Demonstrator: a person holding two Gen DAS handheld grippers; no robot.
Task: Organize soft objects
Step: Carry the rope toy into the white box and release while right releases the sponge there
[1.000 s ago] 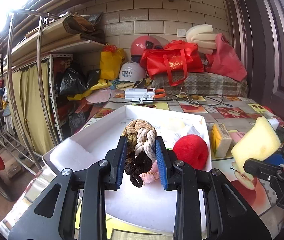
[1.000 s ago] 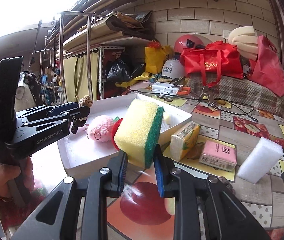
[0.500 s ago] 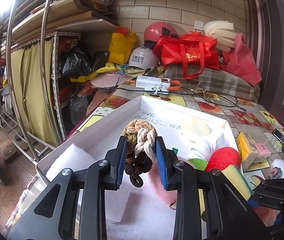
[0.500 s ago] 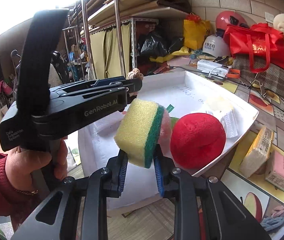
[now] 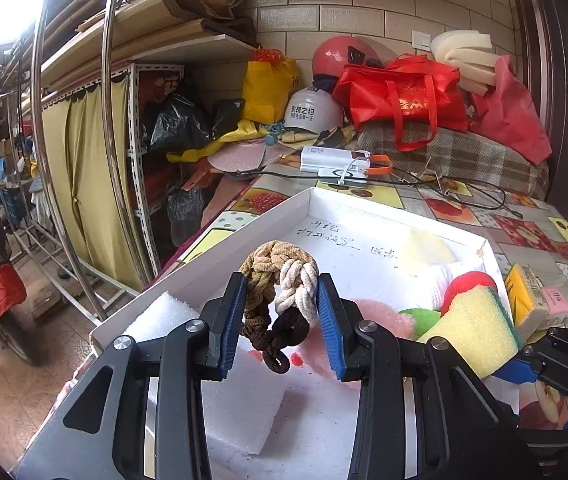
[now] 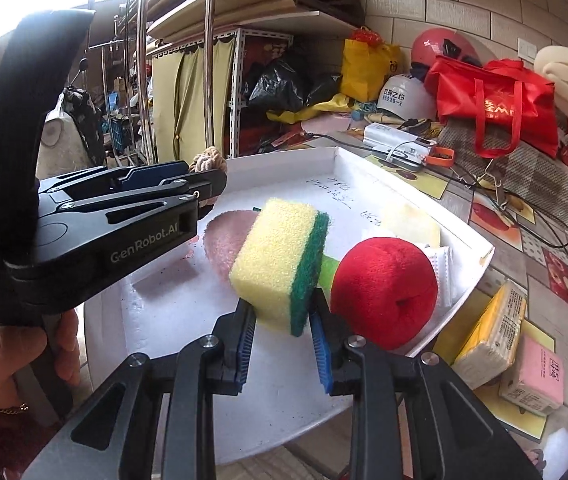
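Foam sponge (image 6: 280, 264) and braided hair ties (image 5: 280, 280), carried over the white tray (image 5: 268, 216) since a second ago, probably drop next: right gripper (image 6: 282, 340) and left gripper (image 5: 280, 328) are both opening, pads seemingly touching.

A knotted brown-and-cream rope bundle (image 5: 280, 284) hung above the white tray (image 5: 363, 212). A yellow-green sponge (image 6: 282, 260) stood tilted beside a red plush ball (image 6: 383, 296) lying there.
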